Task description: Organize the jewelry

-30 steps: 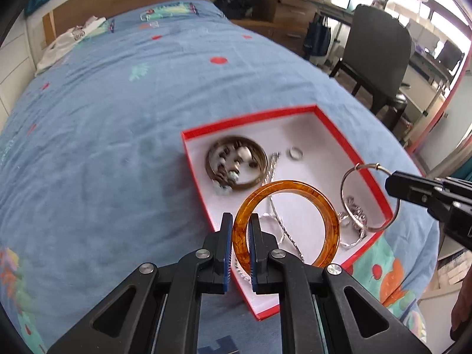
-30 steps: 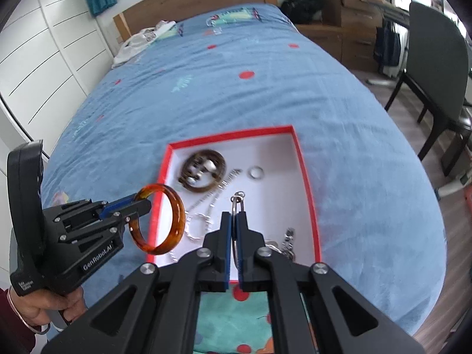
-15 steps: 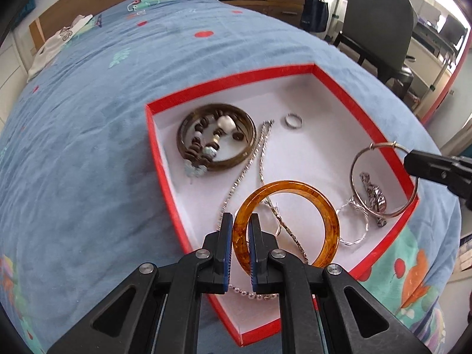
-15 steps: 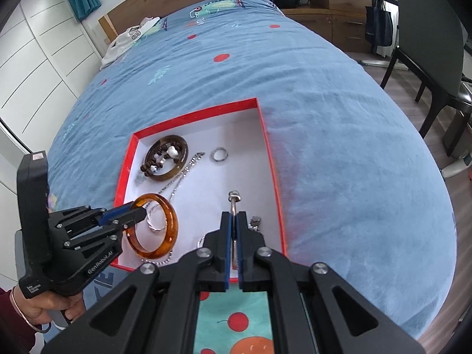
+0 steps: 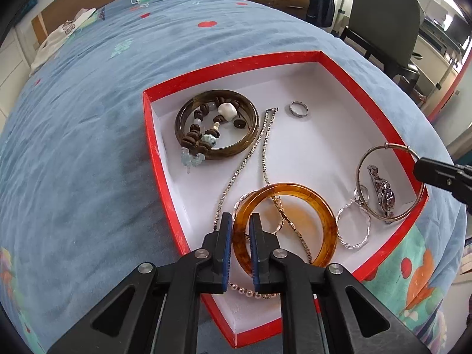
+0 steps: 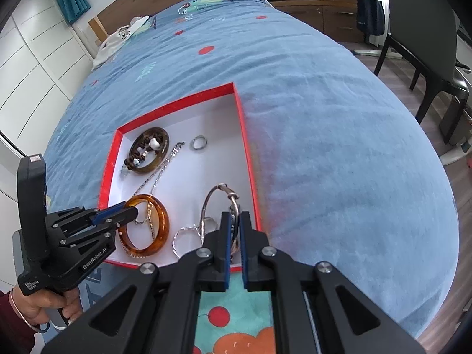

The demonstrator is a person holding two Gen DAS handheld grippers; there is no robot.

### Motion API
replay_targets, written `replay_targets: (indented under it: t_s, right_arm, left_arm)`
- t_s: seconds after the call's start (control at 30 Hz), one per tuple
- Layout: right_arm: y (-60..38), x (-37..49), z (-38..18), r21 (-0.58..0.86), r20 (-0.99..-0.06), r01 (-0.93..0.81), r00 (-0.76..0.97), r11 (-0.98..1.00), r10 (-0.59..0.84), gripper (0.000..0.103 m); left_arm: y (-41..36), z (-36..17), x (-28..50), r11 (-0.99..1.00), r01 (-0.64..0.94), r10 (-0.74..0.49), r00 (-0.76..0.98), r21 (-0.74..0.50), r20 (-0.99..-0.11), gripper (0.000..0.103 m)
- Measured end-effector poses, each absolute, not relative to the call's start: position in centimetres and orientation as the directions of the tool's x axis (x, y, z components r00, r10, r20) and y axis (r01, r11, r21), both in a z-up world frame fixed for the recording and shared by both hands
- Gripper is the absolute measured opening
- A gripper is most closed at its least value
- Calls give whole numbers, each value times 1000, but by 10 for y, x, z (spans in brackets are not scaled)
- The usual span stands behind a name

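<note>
Amber bangle (image 5: 298,203) between opening left gripper (image 5: 239,230) jaws, near box (image 5: 165,183) front edge; large hoop (image 6: 211,203) between opening right gripper (image 6: 233,227) jaws

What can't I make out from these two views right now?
- Left tool, left wrist view: whether its opening pads still press the amber bangle between them.
- Right tool, right wrist view: contact with the thin hoop, edge-on between its opening pads.
- Small ring: detail too small.
- Red box: near corner hidden behind the tools.
</note>
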State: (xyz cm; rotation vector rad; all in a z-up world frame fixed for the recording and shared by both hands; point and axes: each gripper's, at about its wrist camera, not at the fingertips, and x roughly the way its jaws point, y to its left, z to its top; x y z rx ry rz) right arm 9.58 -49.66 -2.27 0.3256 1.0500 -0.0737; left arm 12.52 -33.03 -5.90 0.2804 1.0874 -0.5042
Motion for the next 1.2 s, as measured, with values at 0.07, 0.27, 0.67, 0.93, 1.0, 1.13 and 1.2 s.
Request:
replay_targets:
  t_s: [0.07, 0.27, 0.67, 0.93, 1.0, 1.13, 1.2]
  right_arm:
    - [-497, 95, -24, 227, -863, 216, 496, 950, 93, 8]
    - [-493, 91, -22, 214, -868, 211, 489, 954, 87, 24]
    - [-485, 75, -2, 195, -854, 229, 518, 954, 50, 34]
    - [-468, 58, 7, 196, -842, 219, 538, 956, 49, 34]
    - [-463, 53, 9, 199, -837, 214, 545, 956, 52, 34]
    - [-451, 45, 9, 203, -832, 204, 552, 958, 59, 34]
    - [-445, 42, 10, 209, -828, 200, 557, 957, 65, 34]
  left_arm:
    - [-329, -58, 125, 855, 518, -257, 366, -34, -894, 18]
    - [-325, -52, 121, 855, 517, -274, 363, -52, -891, 29]
    - [-307, -30, 110, 869, 483, -323, 394, -106, -861, 43]
    - [-286, -12, 91, 908, 405, -307, 462, -111, -832, 65]
    - [-278, -7, 84, 915, 387, -305, 482, -112, -821, 71]
    - [-268, 1, 72, 925, 369, -285, 523, -88, -803, 75]
    - [-263, 3, 67, 928, 363, -278, 535, -81, -797, 77]
